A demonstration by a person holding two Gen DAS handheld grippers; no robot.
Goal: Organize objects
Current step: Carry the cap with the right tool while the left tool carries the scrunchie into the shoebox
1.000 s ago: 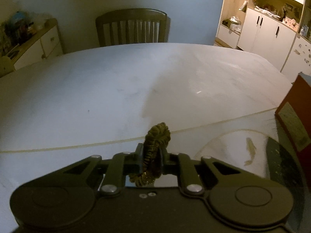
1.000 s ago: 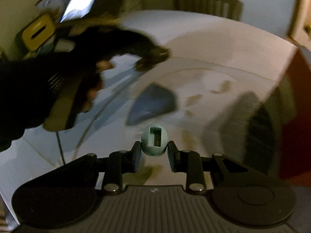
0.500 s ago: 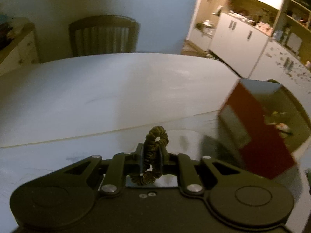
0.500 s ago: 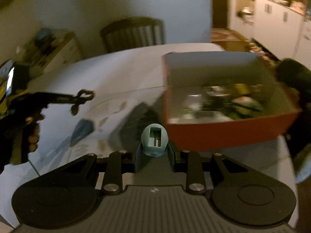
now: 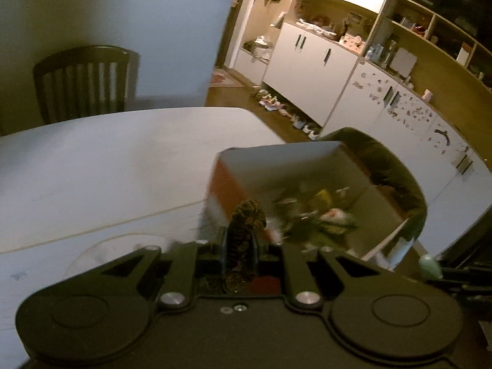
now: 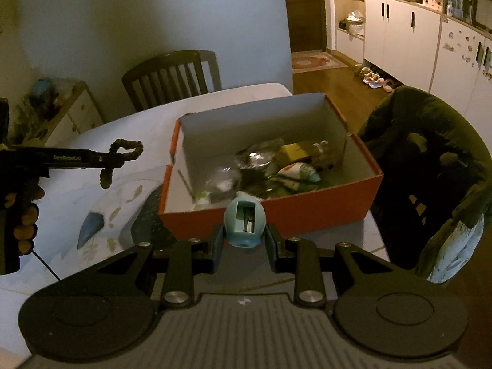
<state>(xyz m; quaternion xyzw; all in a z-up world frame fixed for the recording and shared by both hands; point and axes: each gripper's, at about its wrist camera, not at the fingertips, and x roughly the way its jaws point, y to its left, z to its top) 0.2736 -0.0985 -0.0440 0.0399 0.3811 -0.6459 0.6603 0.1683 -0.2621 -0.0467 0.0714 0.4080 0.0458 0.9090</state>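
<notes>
On the white worktop an open orange box holds a loose heap of small packets and a yellow item, too blurred to name. Just before its near wall the right gripper has its jaws clamped on a teal pencil sharpener. Left of the box, above the worktop, the left gripper has its jaws clamped on a beaded loop.

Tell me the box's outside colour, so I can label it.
Orange-red outside, pale grey inside; the box shows best in the right wrist view.
</notes>
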